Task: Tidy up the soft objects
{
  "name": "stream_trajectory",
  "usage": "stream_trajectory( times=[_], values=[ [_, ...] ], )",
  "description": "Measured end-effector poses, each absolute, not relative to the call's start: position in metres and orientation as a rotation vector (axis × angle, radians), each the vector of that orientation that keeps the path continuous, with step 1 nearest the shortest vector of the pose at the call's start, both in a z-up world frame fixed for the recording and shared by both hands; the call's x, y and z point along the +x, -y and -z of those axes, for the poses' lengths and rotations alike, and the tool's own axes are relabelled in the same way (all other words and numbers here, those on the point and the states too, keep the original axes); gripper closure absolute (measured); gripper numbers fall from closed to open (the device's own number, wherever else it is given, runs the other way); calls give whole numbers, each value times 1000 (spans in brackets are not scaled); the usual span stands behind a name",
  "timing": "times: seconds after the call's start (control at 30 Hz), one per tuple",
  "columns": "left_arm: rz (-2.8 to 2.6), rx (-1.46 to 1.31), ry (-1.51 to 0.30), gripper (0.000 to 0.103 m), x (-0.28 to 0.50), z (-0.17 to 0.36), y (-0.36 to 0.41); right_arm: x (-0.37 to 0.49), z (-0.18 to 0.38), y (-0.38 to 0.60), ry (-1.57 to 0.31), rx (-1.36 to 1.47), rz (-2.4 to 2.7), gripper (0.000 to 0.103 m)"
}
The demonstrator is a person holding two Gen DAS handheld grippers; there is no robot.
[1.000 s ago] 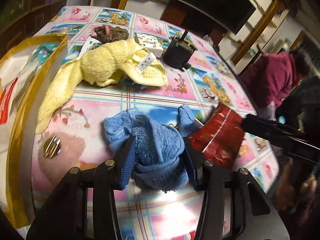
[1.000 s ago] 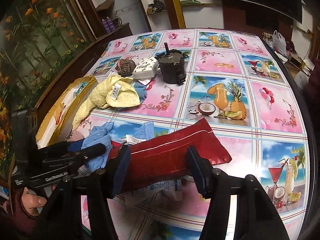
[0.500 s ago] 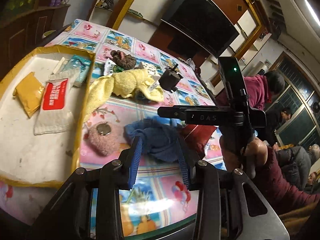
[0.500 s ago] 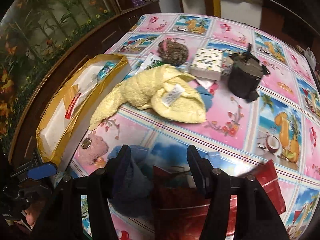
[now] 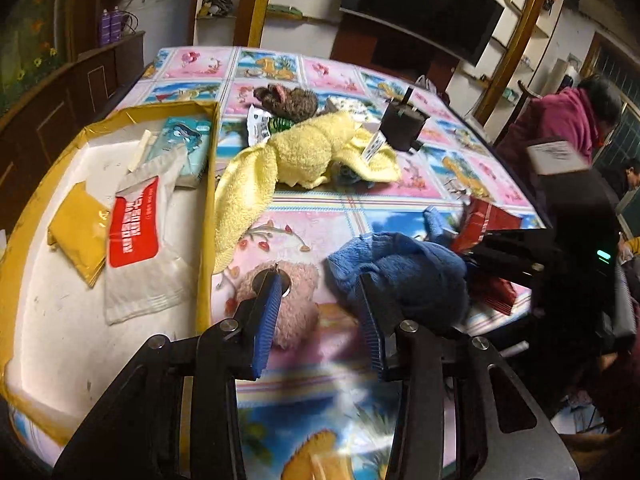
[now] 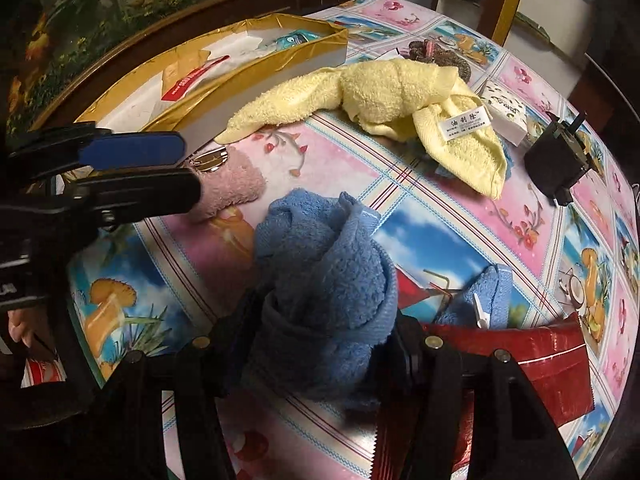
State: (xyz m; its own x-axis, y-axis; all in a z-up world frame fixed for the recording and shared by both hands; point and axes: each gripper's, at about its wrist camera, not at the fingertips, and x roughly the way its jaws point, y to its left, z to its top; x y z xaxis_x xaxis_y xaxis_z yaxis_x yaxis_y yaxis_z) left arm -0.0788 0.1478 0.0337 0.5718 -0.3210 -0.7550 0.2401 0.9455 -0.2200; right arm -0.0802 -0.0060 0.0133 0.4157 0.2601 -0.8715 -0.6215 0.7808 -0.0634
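since a second ago the left gripper (image 5: 316, 316) has let go of the blue towel (image 5: 400, 272); its jaws, just reopening, stand empty over a pink pouch (image 5: 292, 304). right view: right gripper (image 6: 324, 344) clamps the soft, light towel mid-bundle, red packet (image 6: 500, 364) beside, yellow towel (image 6: 400, 92) beyond.
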Motion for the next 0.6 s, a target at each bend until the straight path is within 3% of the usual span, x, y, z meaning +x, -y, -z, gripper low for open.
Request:
stream_trajectory(
  times=[0.1,0.13,0.17,0.6],
  values=[
    [303,-46,-912,65,-72,-32,-144,-82,-13,7,-978,-394,-565,49],
    [292,-26,-917,65,-71,-32,-141,-83,-14,9,-970,-385,-563,58],
    [285,-9,-919,65,-71,-33,-139,-83,-15,11,-971,-372,-564,60],
    [212,302,-959,60,-58,-15,-113,-101,-28,30,-949,-241,-616,63]
  ],
)
